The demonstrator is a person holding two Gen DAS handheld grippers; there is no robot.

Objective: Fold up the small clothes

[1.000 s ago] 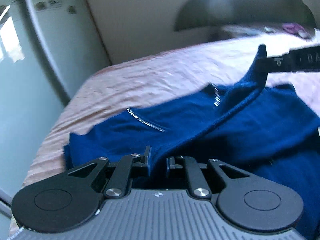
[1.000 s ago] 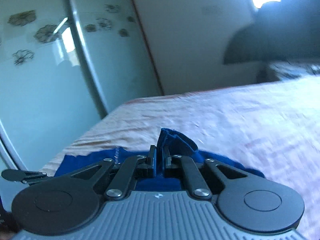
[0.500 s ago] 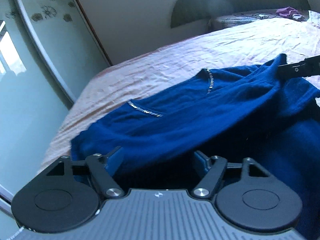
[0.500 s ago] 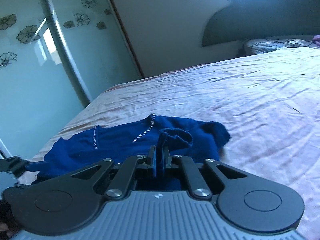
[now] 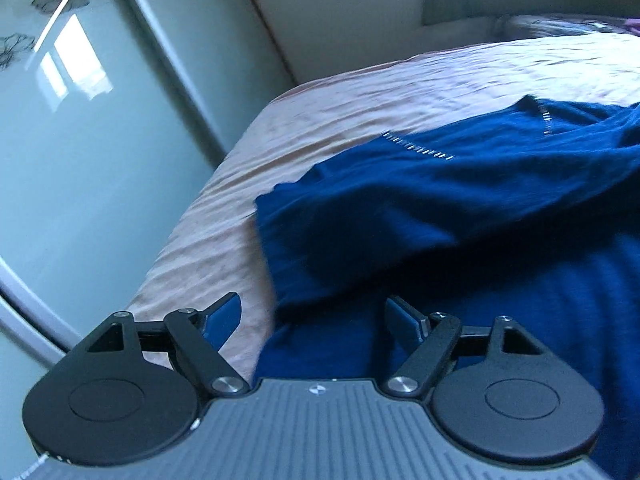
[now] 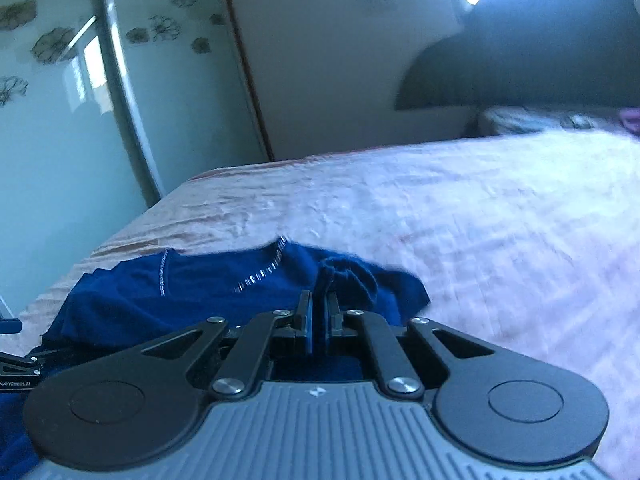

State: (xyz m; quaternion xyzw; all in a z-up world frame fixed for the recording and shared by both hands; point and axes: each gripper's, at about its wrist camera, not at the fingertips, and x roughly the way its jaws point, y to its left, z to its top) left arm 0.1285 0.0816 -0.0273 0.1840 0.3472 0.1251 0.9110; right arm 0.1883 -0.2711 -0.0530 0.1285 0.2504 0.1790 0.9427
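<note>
Left wrist: our left gripper (image 5: 314,316) is opening, jaws wide, nothing pinched, the blue knit top (image 5: 460,192) dropped onto the pink bedsheet (image 5: 340,120), likely finishing a fold; right wrist: right gripper (image 6: 319,314) clamped on the top's bunched edge (image 6: 344,276), probably steadying it

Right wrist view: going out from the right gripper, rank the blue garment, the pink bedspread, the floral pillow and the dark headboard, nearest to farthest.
From the right gripper:
1. Blue garment, pinched between its fingers, spreading left.
2. Pink bedspread, under and beyond the garment.
3. Floral pillow, at the bed's far end, right.
4. Dark headboard, behind the pillow, against the wall.
</note>
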